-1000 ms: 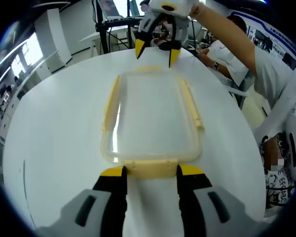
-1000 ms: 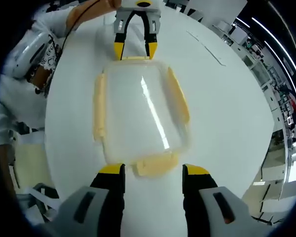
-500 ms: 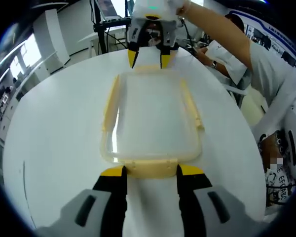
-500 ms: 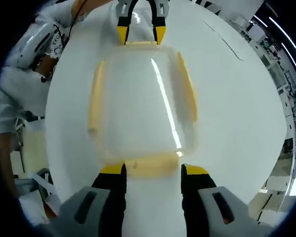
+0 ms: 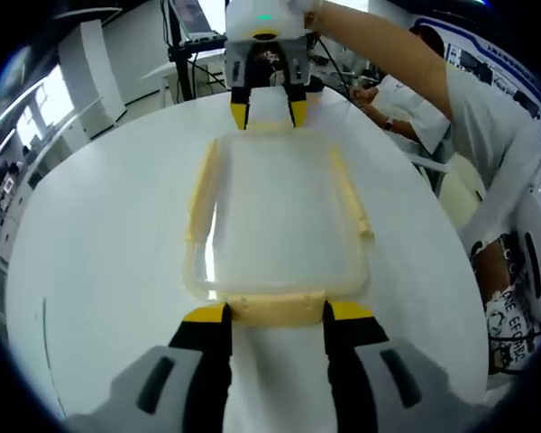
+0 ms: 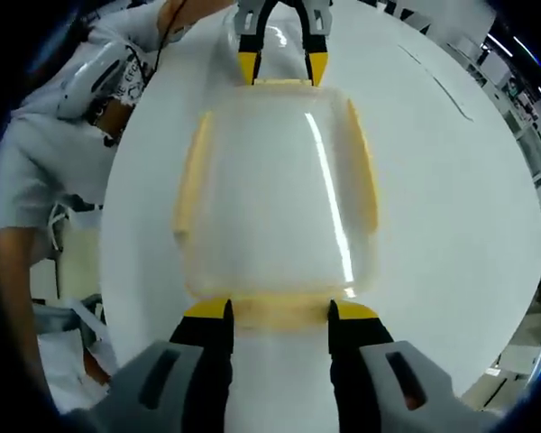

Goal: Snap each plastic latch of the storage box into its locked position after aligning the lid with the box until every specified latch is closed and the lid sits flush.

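Left tongs [image 5: 274,312] spread wide, straddling the near end latch [image 5: 272,308] of the storage box [image 5: 275,216], gripping nothing. Lid [image 5: 279,203] seated on the box, mid white surface [image 5: 99,234]. Long side latches [image 5: 201,188] flared outward, apparently unlocked. At the far end, right tongs [image 6: 278,310] likewise open around the opposite latch [image 6: 279,311]. Probably all four latches left to snap.

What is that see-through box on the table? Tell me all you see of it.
The storage box is a flat rectangle of clear plastic with rounded corners, lid on, lying on the white table. Pale yellow latches run along all four sides. A hand-held gripper sits at each short end, open jaws flanking the end latch.
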Demonstrator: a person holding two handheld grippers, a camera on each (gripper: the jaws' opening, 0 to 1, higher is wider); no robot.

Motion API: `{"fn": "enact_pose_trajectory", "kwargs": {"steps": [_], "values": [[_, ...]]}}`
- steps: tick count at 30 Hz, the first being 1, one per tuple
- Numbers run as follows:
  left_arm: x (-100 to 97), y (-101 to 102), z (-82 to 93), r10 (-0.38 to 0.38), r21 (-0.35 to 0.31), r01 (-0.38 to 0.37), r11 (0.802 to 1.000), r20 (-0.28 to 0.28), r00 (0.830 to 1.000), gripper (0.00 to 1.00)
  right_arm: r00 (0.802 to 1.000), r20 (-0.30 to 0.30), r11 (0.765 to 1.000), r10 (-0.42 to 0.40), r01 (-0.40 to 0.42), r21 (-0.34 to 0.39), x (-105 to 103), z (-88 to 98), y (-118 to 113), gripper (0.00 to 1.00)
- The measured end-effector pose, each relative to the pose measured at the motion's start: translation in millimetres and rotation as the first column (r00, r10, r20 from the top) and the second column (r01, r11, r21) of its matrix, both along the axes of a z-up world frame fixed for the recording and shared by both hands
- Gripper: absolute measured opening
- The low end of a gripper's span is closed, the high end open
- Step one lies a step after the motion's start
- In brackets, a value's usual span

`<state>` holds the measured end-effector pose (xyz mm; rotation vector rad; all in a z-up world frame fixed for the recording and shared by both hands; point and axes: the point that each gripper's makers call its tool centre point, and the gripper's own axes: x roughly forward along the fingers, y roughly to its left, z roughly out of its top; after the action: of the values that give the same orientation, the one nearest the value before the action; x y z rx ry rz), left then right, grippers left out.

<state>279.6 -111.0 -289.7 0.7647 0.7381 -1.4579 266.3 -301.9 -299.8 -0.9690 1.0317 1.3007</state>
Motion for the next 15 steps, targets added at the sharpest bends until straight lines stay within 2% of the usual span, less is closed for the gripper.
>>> {"fn": "enact_pose_trajectory", "kwargs": {"steps": [6, 11, 15], "values": [[-0.1, 0.7, -0.9, 0.003, 0.025, -0.003, 1.000, 0.003, 1.000, 0.41, 1.000, -0.002, 1.000, -0.012, 0.012, -0.017, -1.6, 0.2, 3.0, 0.42], [-0.8, 2.2, -0.5, 0.005, 0.010, -0.005, 1.000, 0.001, 1.000, 0.41, 1.000, -0.002, 1.000, -0.007, 0.007, -0.017, -2.5, 0.5, 3.6, 0.41], [-0.6, 0.3, -0.6, 0.006, -0.001, -0.006, 1.000, 0.001, 1.000, 0.41, 1.000, -0.004, 0.999, -0.002, 0.002, -0.046, -2.0, 0.2, 2.5, 0.40]]}}
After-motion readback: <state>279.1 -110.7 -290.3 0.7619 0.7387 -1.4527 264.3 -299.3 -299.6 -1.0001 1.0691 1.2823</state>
